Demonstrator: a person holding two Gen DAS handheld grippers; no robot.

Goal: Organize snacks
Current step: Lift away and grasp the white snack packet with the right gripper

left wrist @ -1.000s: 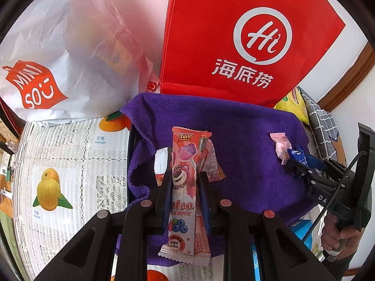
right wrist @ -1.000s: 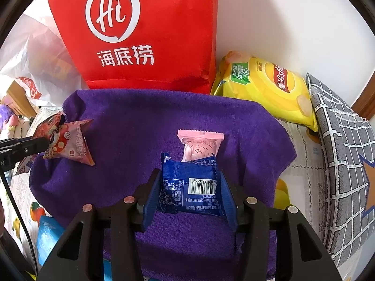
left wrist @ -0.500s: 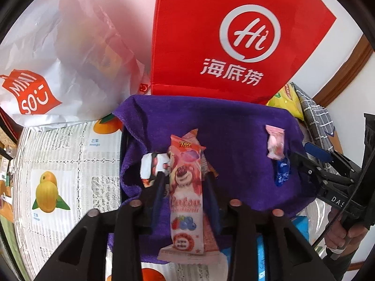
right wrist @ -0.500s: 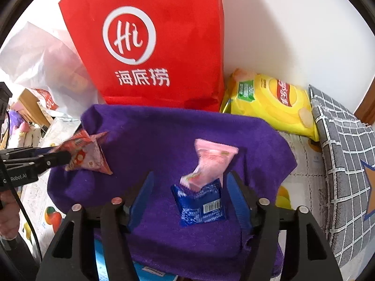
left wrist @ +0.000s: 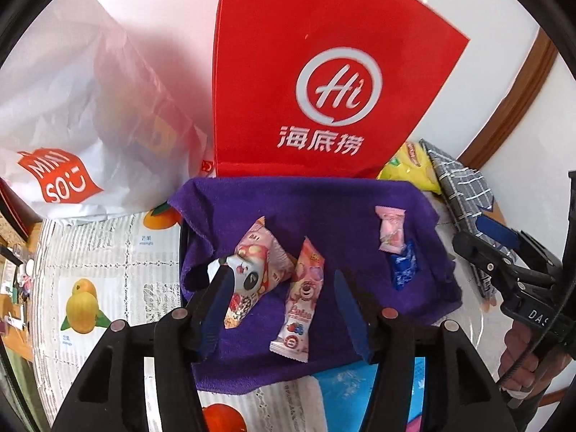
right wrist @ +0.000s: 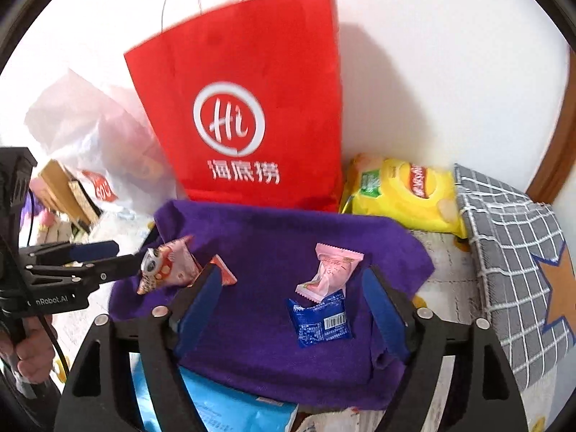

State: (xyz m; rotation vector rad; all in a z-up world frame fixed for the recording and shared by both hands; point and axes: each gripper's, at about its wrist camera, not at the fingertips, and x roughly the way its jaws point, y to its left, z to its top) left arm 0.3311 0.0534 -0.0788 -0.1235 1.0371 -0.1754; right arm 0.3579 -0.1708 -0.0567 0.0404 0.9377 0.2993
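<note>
Purple terry towel [left wrist: 324, 216] spread on the worktop, ahead of both pairs of jaws. Left gripper [left wrist: 284, 295]: jaws wide open; long pink strawberry-bear wafer packet [left wrist: 300, 302] lies between them, pink pillow-shaped snack packet [left wrist: 252, 270] at the left jaw. Right gripper [right wrist: 295, 298]: jaws open, blue foil sachet [right wrist: 320, 322] and small pink candy wrapper [right wrist: 329, 271] between them. Step, as judged: release after placing. Next move calls for fetching further snacks.
</note>
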